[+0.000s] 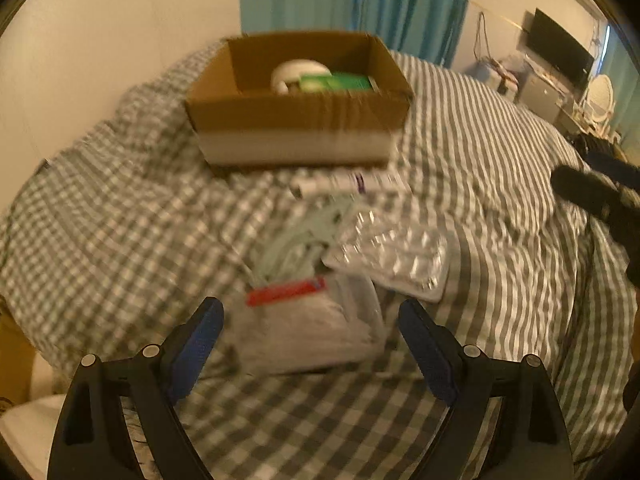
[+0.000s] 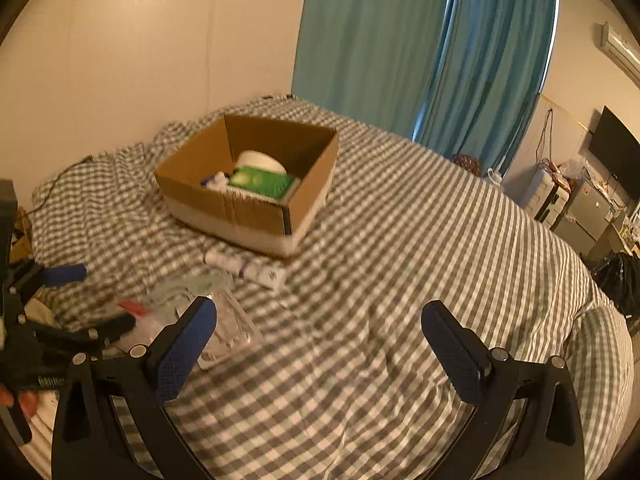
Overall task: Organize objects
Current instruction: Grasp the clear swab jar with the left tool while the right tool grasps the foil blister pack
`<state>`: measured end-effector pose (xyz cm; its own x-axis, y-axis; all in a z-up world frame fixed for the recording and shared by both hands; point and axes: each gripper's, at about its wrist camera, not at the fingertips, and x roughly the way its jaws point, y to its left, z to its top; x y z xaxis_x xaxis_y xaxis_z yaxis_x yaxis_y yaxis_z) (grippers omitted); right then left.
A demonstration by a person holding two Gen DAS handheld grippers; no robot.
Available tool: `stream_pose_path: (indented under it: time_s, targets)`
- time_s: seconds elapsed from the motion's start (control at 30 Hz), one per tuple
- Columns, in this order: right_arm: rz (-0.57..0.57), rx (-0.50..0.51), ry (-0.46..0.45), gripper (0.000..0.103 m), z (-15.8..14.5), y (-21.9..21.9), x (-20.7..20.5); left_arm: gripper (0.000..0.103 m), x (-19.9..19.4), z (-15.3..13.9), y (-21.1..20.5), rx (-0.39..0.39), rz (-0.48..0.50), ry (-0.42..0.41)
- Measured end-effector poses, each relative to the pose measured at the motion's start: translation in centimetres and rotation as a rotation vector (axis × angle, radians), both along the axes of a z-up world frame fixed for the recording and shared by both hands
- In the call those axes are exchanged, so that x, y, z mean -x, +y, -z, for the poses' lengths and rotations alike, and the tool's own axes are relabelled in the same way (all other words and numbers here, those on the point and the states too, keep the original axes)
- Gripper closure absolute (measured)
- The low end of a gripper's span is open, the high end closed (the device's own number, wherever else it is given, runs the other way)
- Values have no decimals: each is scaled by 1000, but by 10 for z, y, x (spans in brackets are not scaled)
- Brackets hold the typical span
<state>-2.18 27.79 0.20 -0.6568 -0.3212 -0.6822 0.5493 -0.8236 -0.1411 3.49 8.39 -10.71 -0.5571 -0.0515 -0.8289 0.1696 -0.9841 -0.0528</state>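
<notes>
left gripper (image 1: pixel 310 320): jaws spread wide, nothing held. It hangs just over a clear plastic bag with a red strip (image 1: pixel 308 320), and the bag sits in the gap between the blue pads (image 1: pixel 198 344) without clearly touching either one.

right gripper (image 2: pixel 320 344): also wide apart and holding nothing, only bedsheet under it. Its left finger overlaps the blister packs in this view.

bed (image 1: pixel 480 128): grey and white checked sheet, rumpled, and everything sits on it.

cardboard box (image 1: pixel 298 100): open top, toward the far side of the bed. Inside there's a white round thing (image 2: pixel 260 160) and a green packet (image 2: pixel 262 182) leaning up against it.

white tube (image 1: pixel 344 182): lying flat right in front of the box, purple print on it.

blister packs (image 1: pixel 394 256): silvery foil sheets, just beyond the bag, to its right.

pale green stuff (image 1: pixel 296 240): bunched up beside the blisters, too blurry to say what it is.

background: teal curtain (image 2: pixel 400 40) behind the bed, dark TV (image 2: pixel 614 152) on the right-hand wall.
</notes>
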Motion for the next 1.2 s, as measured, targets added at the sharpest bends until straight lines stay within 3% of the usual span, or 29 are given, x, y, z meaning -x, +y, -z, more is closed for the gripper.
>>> stream_pose_path:
  time_s: [0.1,0.33,0.4,0.5,0.67,0.77,0.97,1.1,1.2]
  targets:
    - [7,8,-19,0,8,3,3,11,3,14,6,-26,0,-27]
    - [-20,6,-46,0,21,-7,10,11,14,29,16,142,14,-18]
    - [-33,1,-53,0,26,-12,11,6,18,35,14,162,24,-21]
    - [-57,-17,-71,0,38,-22,14,4,22,41,6,130,22,-18]
    - [-101,-50,-94,0,54,-36,15,6,26,55,-18,-68,22,-50]
    - [-145,-74,-104,0,65,-47,13,7,20,51,-32,-127,-10,-18]
    - [-225,-113,-108,0,75,-69,11,8,19,29,-77,-64,-111,14]
    - [-273,-123,-145,0,84,-88,13,8,20,26,-92,-23,-119,11]
    - [-293,-160,-179,0,96,-107,13,8,20,29,-97,-37,-106,-3]
